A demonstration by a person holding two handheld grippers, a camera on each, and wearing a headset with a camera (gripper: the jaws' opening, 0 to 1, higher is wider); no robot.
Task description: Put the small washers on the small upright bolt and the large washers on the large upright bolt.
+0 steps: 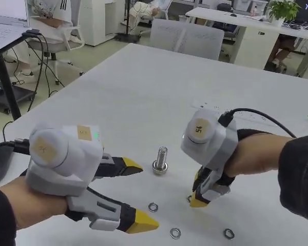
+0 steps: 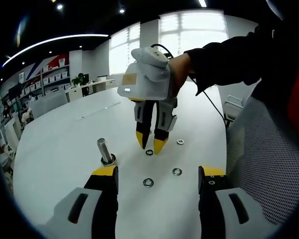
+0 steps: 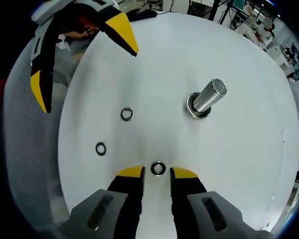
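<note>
1. My right gripper points down at the table on the near side of the upright bolt. Its jaws are narrowly parted and straddle a flat washer, not yet pinching it. I judge it is lined up to grip.
2. My left gripper hovers left of the bolt, jaws spread wide and holding nothing, probably waiting clear.
3. Three spare washers lie loose, nearer me than the bolt.

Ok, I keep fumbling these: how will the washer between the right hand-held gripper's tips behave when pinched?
The washer lies flat and thin on the smooth white table, so it will probably skid rather than lift cleanly. It looks metal: likely stiff, light. Tipped on edge, it may roll.
</note>
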